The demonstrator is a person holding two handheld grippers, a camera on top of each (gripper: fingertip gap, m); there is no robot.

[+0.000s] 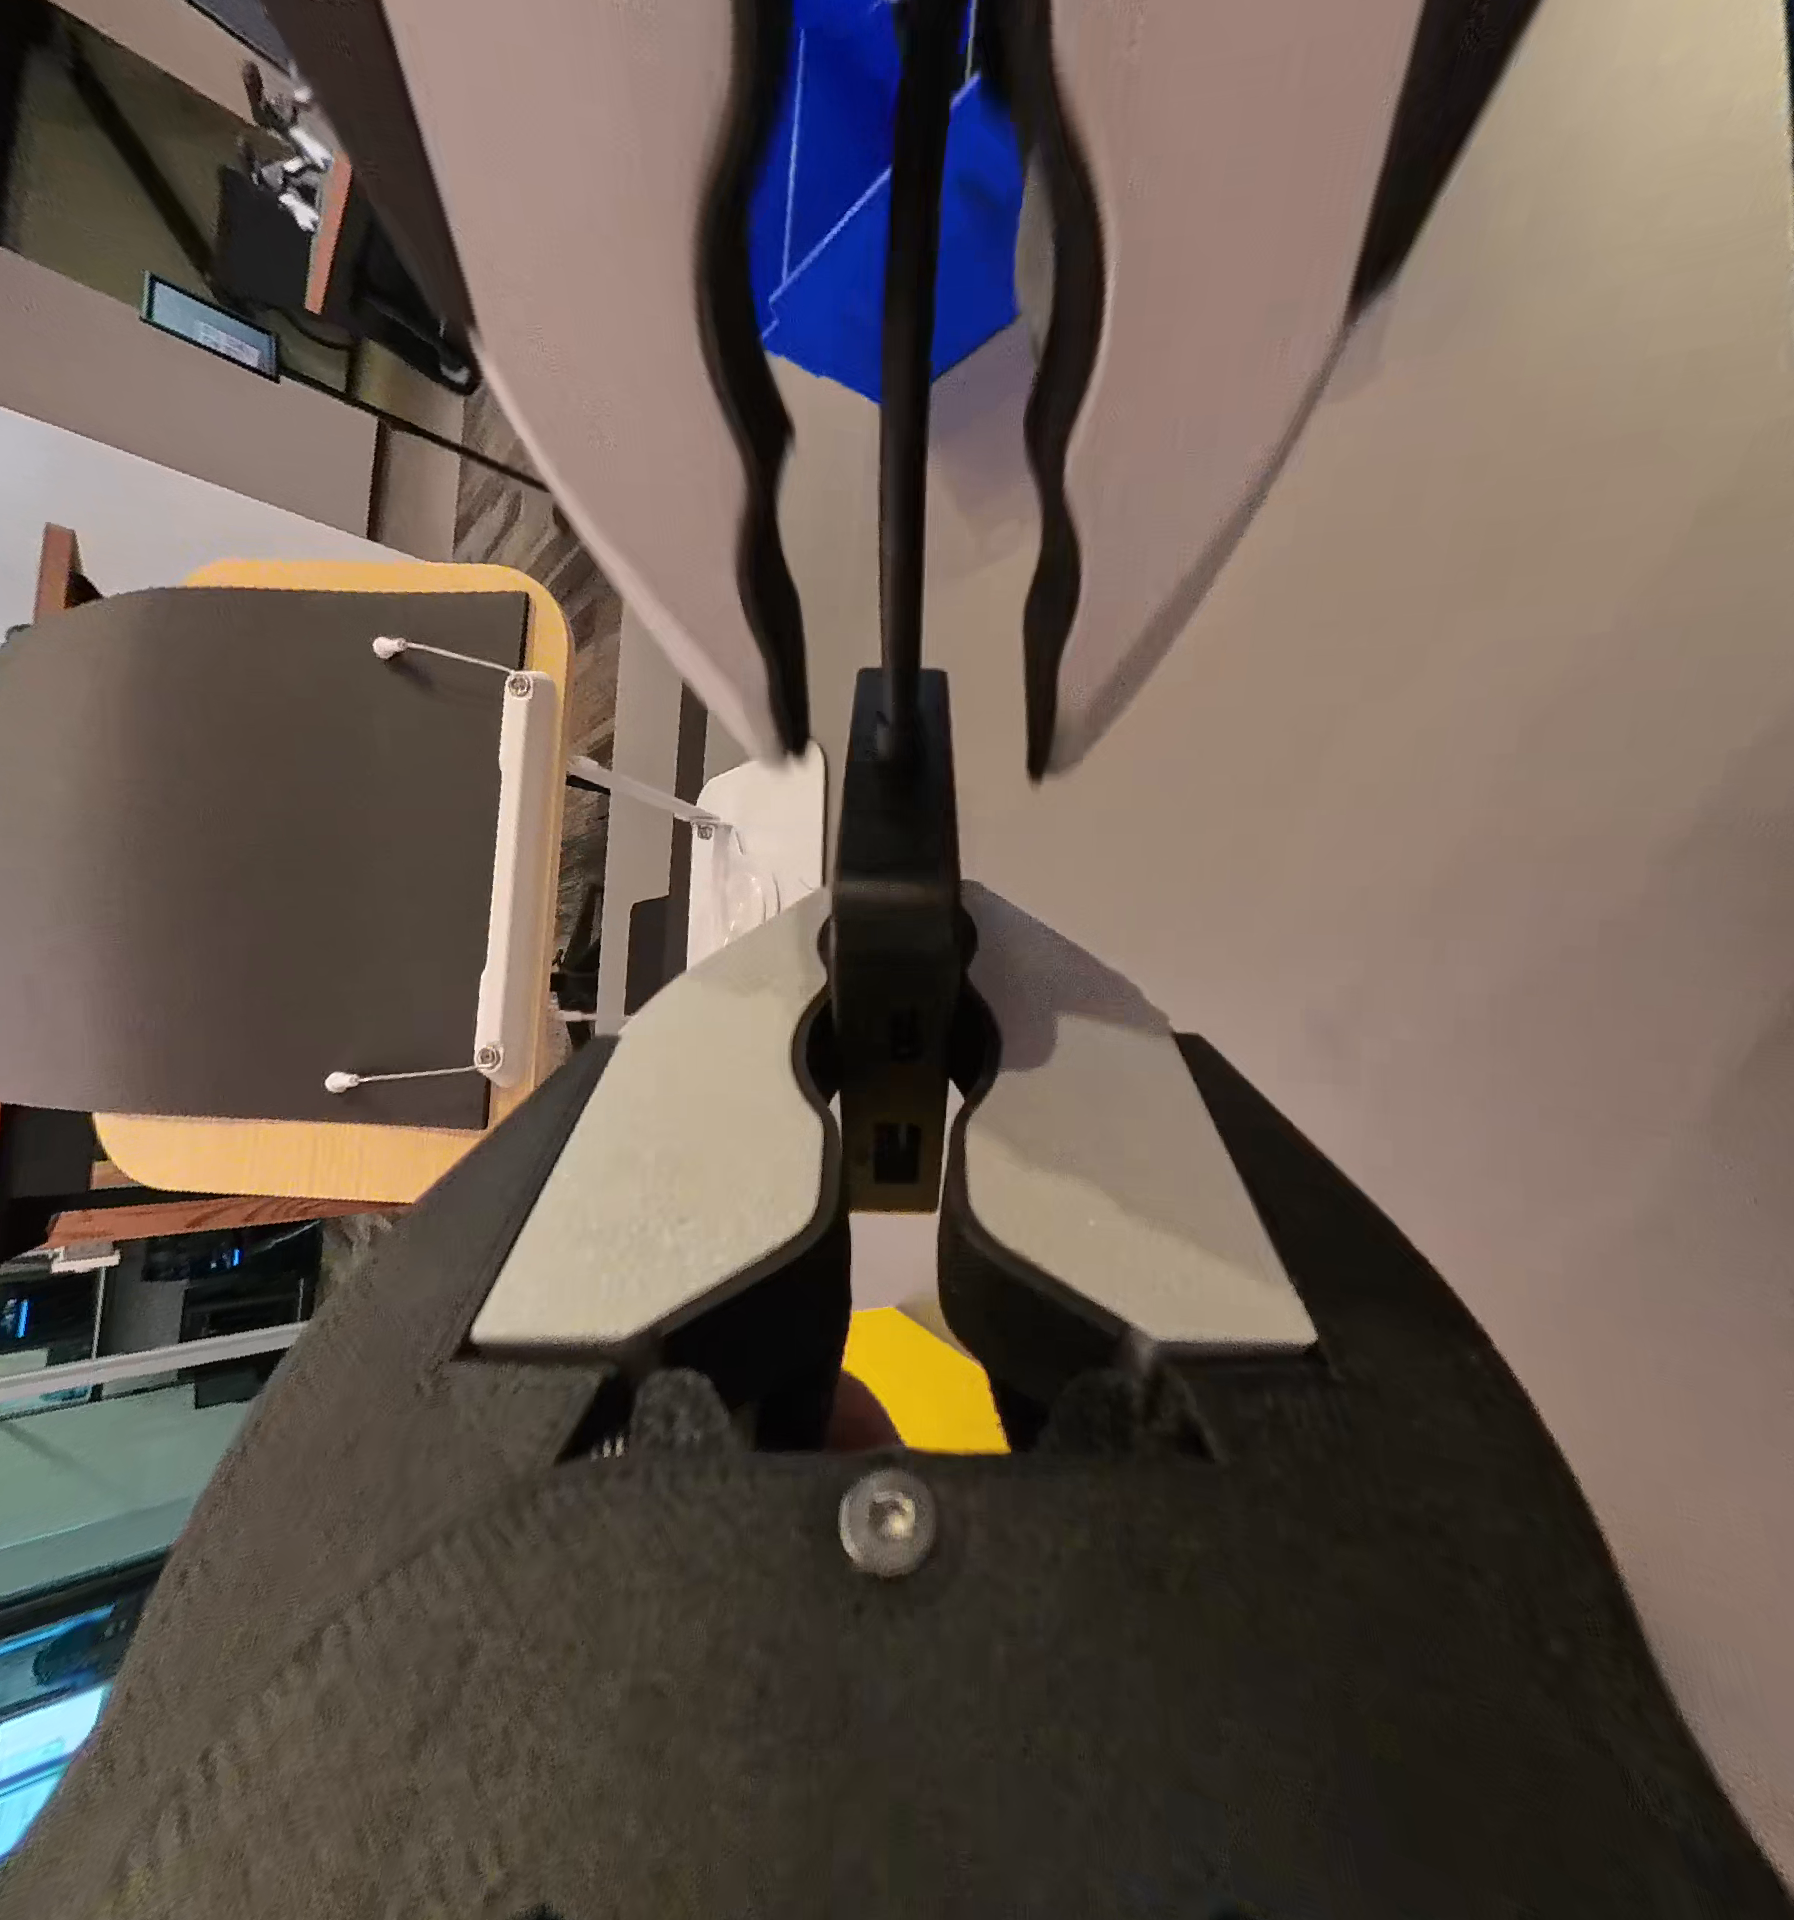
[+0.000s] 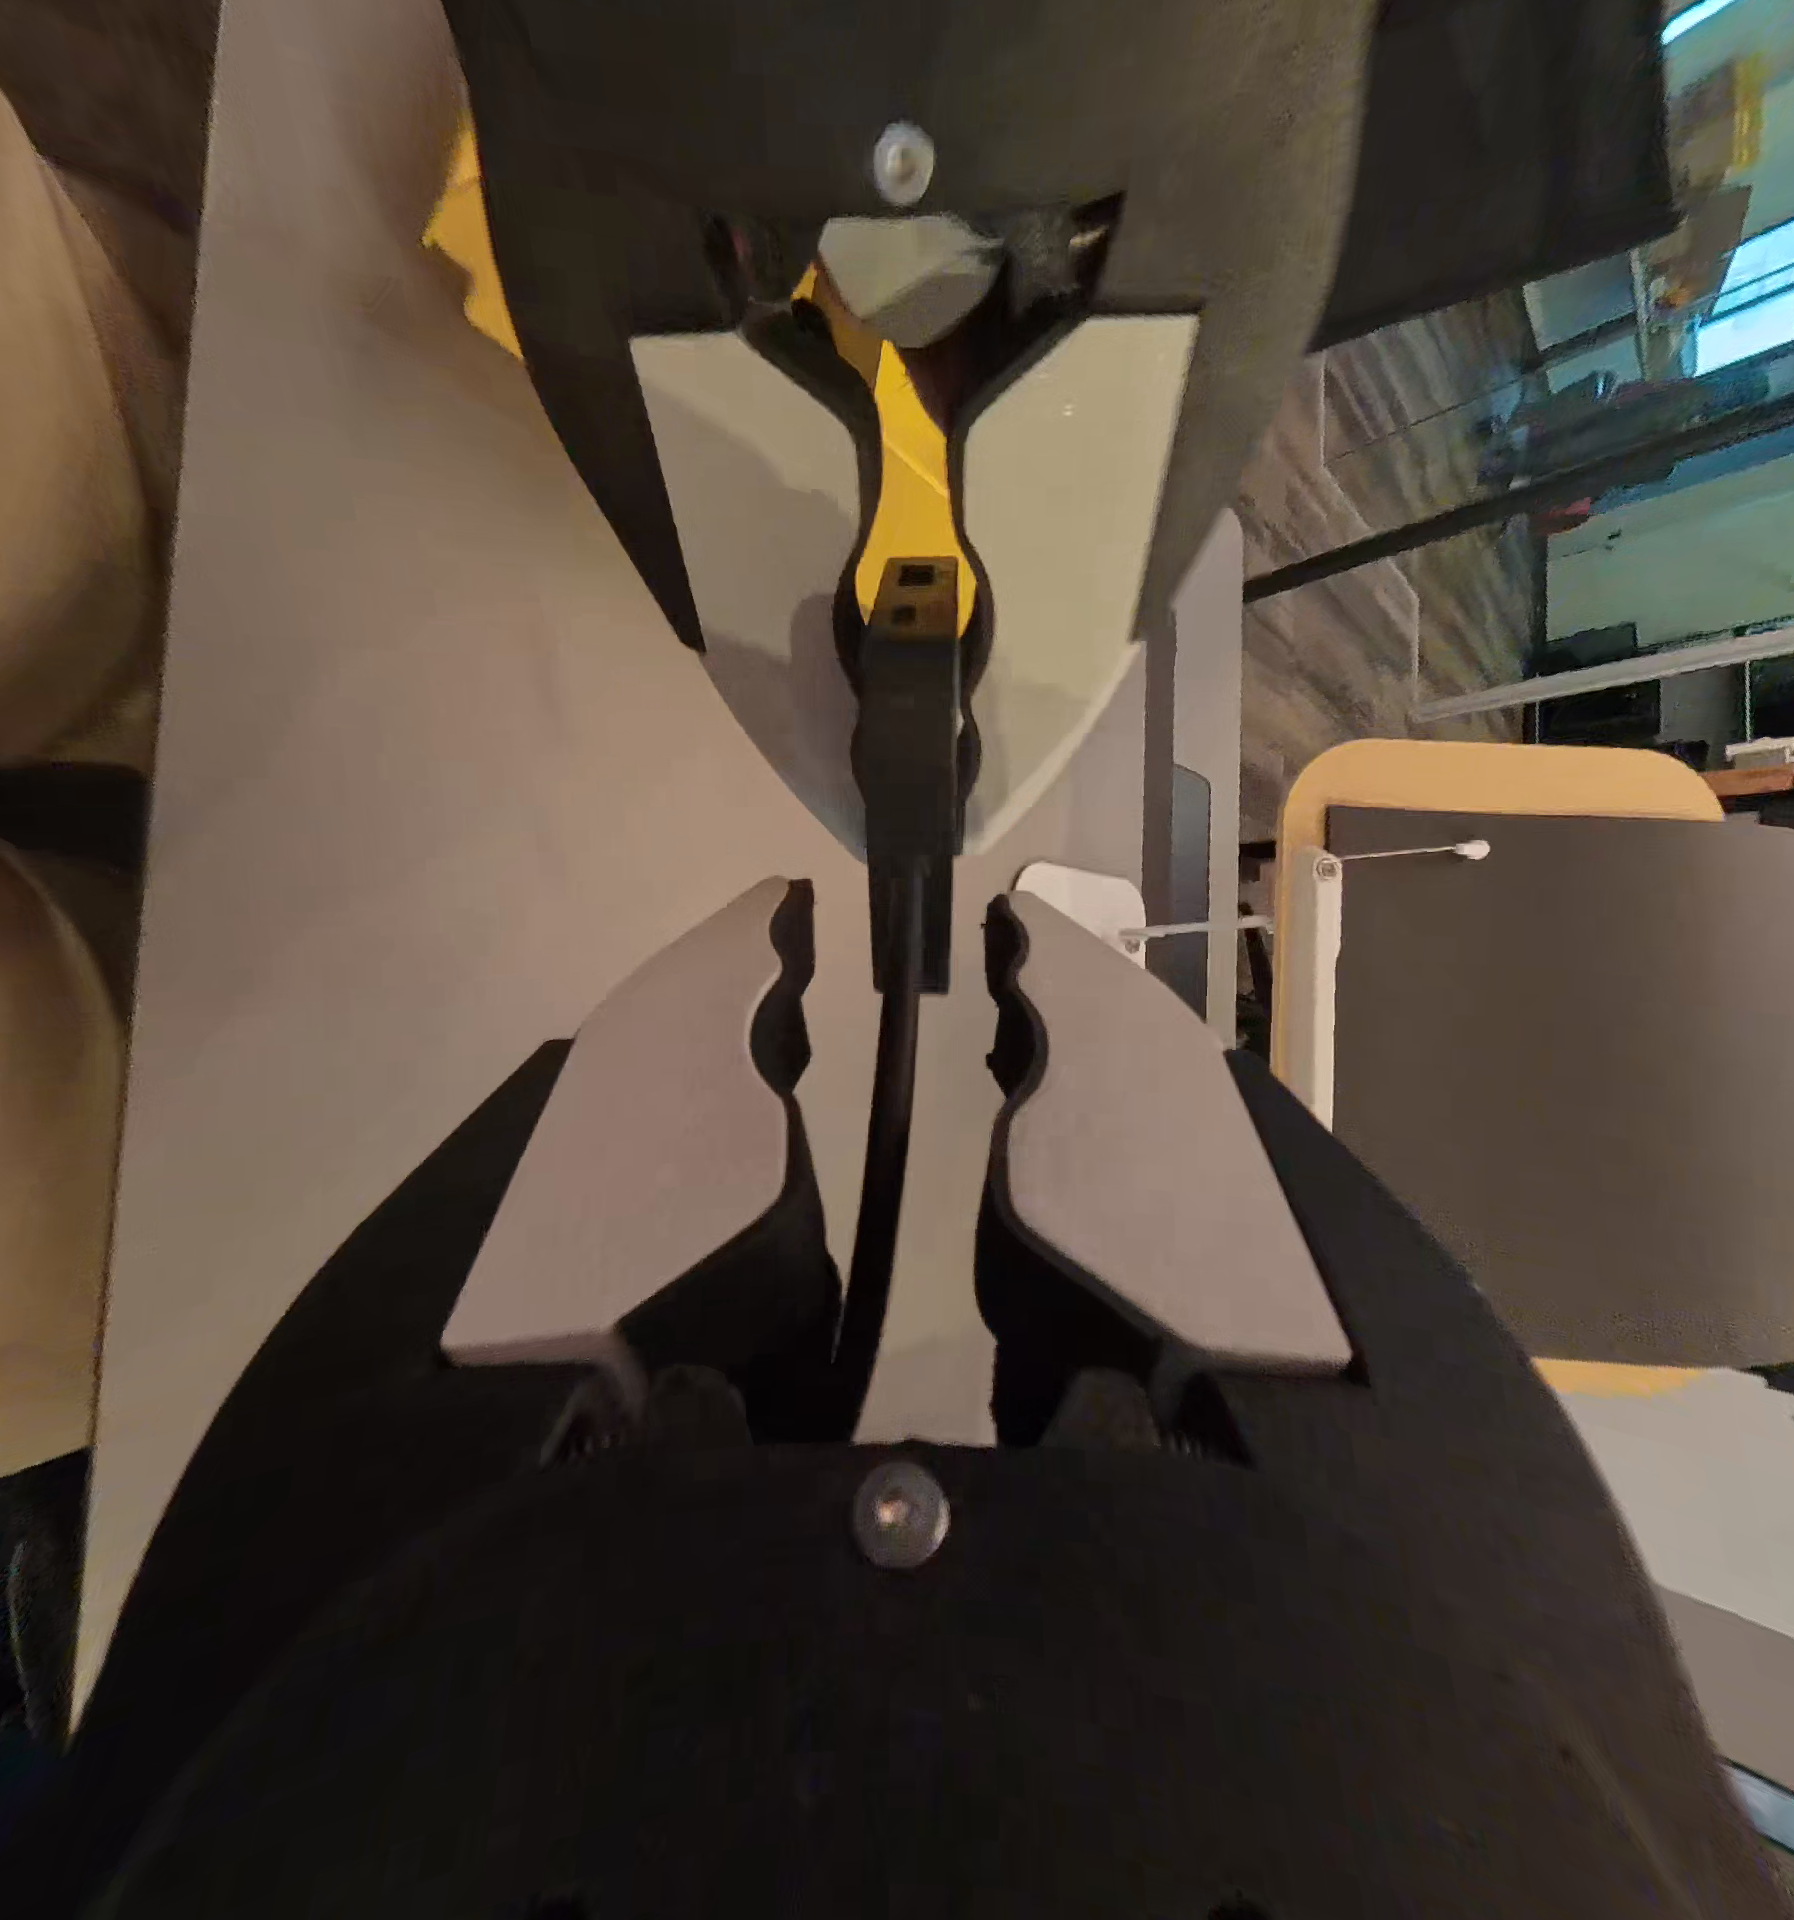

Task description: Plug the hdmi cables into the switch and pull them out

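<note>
My left gripper (image 1: 893, 940) is shut on a thin black switch (image 1: 893, 1039), held edge-on above the white table (image 1: 1444, 935); two small ports show on its near edge. A black HDMI plug (image 1: 898, 727) sits in the switch's far end, and its black cable (image 1: 908, 416) runs away from me. My right gripper (image 2: 898, 904) is open, one finger on each side of the plug (image 2: 908, 925) without touching it; the cable (image 2: 888, 1143) passes between its fingers. In the right wrist view the left gripper (image 2: 912, 821) clamps the switch (image 2: 908, 707). The right gripper also shows in the left wrist view (image 1: 914, 753).
A black panel on a light wooden board (image 1: 228, 852) stands beside the table and also shows in the right wrist view (image 2: 1599, 1091). A blue object (image 1: 841, 260) lies behind the right gripper. A person's beige-clad legs (image 2: 20, 520) are at the table's edge. My left and right fingertips are right by each other.
</note>
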